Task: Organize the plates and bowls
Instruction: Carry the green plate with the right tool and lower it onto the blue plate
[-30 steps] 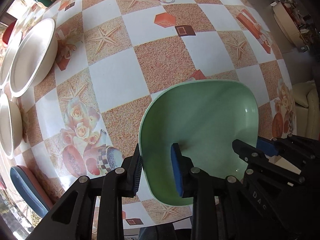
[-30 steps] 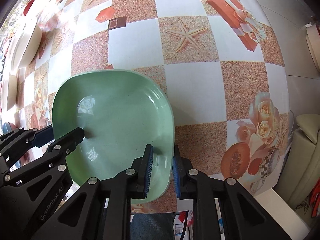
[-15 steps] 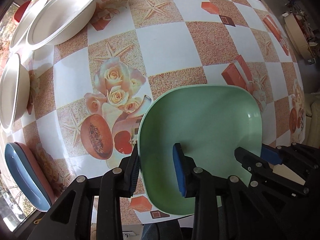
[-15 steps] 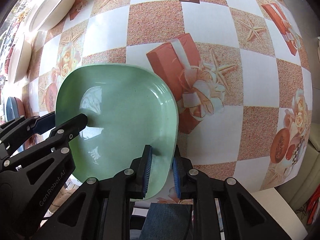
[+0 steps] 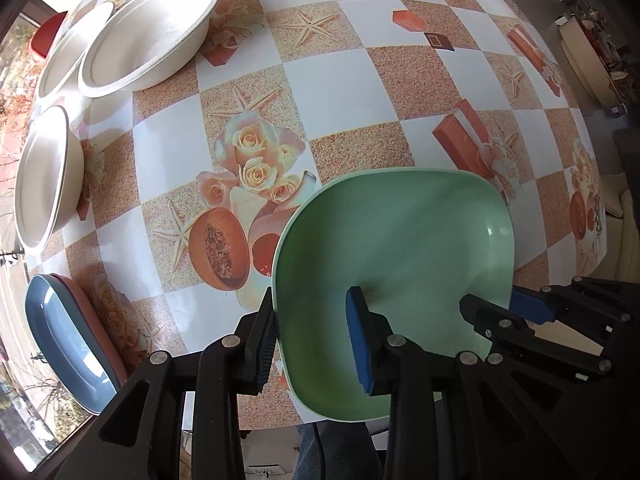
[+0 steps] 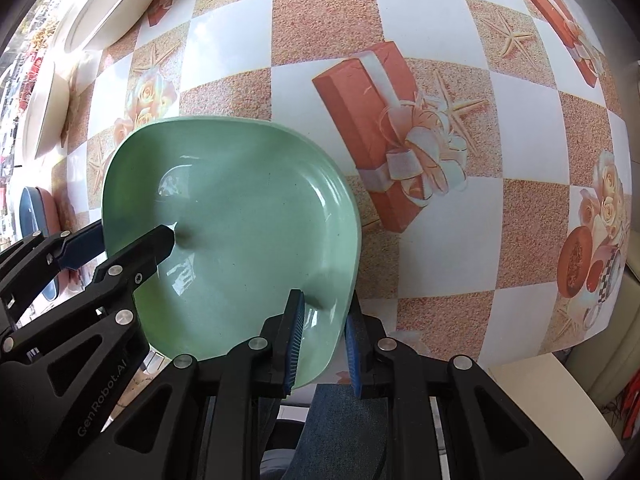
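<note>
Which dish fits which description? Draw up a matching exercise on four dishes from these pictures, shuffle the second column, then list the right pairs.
Column one:
1. green plate
2. blue plate
3. pink plate
4. largest bowl

Column two:
A. lies under another plate
B. round and cream-white
C. clamped at its rim by the left gripper and the right gripper
D. stacked on top of another plate

Pairs: 1-C, 2-D, 3-A, 4-B

"GenRobot.AI" in grey lettering along the black arm of the left tool point(image 6: 124, 248); nothing else legible
</note>
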Motion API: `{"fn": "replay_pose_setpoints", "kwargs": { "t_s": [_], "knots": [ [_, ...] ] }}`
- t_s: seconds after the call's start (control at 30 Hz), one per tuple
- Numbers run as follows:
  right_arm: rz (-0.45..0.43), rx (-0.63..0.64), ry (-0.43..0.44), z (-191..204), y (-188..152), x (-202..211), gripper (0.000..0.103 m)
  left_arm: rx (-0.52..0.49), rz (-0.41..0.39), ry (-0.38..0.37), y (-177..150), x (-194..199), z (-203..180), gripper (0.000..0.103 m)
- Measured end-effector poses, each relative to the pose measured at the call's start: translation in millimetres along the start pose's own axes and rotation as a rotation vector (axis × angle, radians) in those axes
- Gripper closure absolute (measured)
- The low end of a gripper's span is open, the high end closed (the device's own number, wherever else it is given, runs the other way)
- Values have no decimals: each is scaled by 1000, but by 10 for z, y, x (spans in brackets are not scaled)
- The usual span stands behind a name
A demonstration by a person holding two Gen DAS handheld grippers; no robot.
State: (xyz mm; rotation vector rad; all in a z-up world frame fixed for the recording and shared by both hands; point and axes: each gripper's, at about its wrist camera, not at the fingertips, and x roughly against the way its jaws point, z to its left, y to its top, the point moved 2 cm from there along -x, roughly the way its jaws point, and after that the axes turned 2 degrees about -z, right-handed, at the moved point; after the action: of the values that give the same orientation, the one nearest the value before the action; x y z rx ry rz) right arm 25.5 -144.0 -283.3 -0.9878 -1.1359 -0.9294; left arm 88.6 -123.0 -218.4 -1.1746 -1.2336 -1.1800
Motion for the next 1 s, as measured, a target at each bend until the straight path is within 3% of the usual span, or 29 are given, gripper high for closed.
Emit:
{"fn": "replay_pose_setpoints", "kwargs": {
  "t_s": [0.5,1.0],
  "knots": [
    [-66,130,-2,509,188,335,82,142,-73,4,-312,409,604,68],
    [-98,299,9,1441,258,400,81,339,-99,27,-764,589,1597,68]
  ]
}}
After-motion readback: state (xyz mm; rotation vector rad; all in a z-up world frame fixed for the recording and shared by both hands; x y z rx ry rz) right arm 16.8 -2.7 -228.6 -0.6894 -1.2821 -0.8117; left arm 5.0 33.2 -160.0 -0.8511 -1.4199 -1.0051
